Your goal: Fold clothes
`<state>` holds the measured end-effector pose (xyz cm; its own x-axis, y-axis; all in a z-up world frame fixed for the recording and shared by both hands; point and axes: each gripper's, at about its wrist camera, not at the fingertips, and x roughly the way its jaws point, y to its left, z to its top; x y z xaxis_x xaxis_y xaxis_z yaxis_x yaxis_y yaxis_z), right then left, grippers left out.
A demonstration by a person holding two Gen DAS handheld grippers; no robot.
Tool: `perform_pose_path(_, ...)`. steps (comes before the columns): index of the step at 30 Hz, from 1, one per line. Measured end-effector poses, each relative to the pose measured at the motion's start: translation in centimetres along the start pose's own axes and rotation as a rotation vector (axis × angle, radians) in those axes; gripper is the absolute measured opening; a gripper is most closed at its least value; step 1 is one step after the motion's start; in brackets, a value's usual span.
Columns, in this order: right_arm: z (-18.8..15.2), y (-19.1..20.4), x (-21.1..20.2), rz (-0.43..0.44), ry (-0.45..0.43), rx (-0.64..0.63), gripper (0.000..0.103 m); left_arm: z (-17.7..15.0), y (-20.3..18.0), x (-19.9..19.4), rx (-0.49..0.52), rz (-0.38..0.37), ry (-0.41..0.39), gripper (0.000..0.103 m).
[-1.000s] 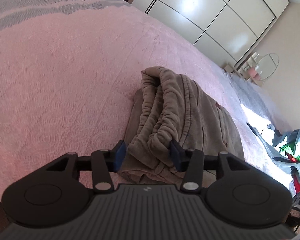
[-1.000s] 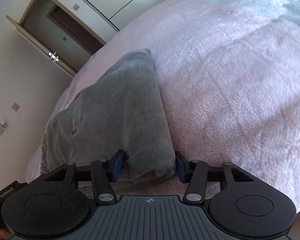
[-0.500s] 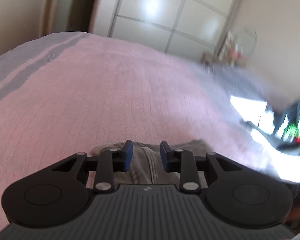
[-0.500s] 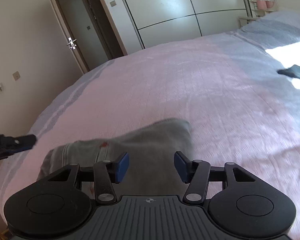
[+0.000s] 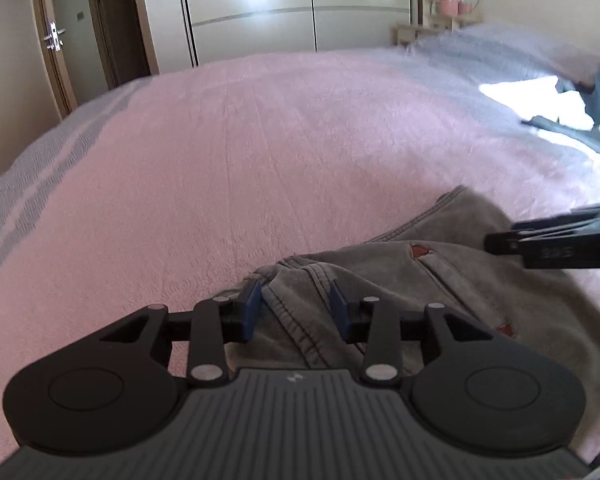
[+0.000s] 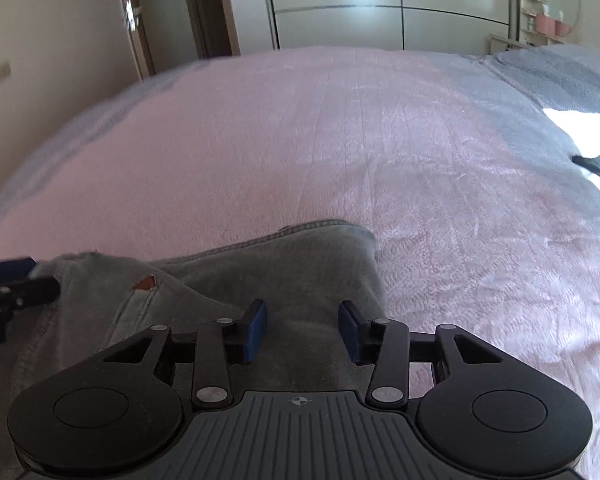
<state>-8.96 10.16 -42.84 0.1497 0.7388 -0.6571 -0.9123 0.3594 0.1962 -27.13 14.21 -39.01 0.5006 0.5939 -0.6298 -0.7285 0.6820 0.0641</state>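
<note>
Item under inspection: a pair of grey trousers (image 5: 440, 292), folded into a compact bundle and lying on the pink bedspread (image 5: 260, 152) near its close edge, with bare cover all round the far side. A stitched seam and a pocket with small rust-red corner tacks show on the top layer.

Left gripper (image 5: 296, 306): jaws part-way apart and opening. The seamed edge of the bundle lies between the blue pads, but the pads do not press on it.

Right gripper (image 6: 302, 330): jaws part-way apart and closing slowly, poised over the smooth folded end of the trousers. Cloth lies under and between the pads; no pinch is evident.

Handling assessment: the fabric looks thick, soft and limp, like brushed cotton or light denim. It should sag wherever it is unsupported and the layers may slide over one another. It is not fragile and unlikely to slip from rubbery pads.

Recommended hold: the two ends of the bundle together, each pinch taking every layer at the folded edge or along the stitched seam, where the cloth is firmest; a single-layer pinch would likely peel the fold open
</note>
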Motion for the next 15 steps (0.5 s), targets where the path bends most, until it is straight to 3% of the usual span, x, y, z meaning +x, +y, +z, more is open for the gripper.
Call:
perform_pose_path(2,-0.8,-2.1,-4.5,0.062,-0.037,0.144,0.096,-0.2,1.5,-2.7,-0.084,-0.022,-0.037,0.034)
perform_pose_path(4,-3.2,-4.6,-8.6,0.153,-0.091,0.309,0.097,-1.1,3.4,-5.2,-0.19,-0.044,-0.058,0.039)
perform_pose_path(8,-9.9,-8.8,-12.8,0.219,-0.033,0.616,0.097,-4.6,7.3,-8.7,-0.431,-0.095,-0.05,0.039)
perform_pose_path(9,-11.7,-9.7,-13.1,0.243,-0.009,0.704,0.096,-5.5,8.1,-9.1,-0.483,-0.103,-0.042,0.039)
perform_pose_path(11,-13.9,-10.8,-12.7,0.306,0.002,0.839,0.079,-7.3,9.3,-9.2,-0.567,-0.109,-0.015,0.039)
perform_pose_path(14,-16.1,-11.7,-11.9,0.395,-0.003,0.996,0.075,-9.6,10.5,-8.7,-0.679,-0.109,0.031,0.038)
perform_pose_path(15,-15.9,-11.4,-11.7,0.403,-0.011,0.993,0.073,-10.0,10.7,-8.7,-0.696,-0.115,0.034,0.038)
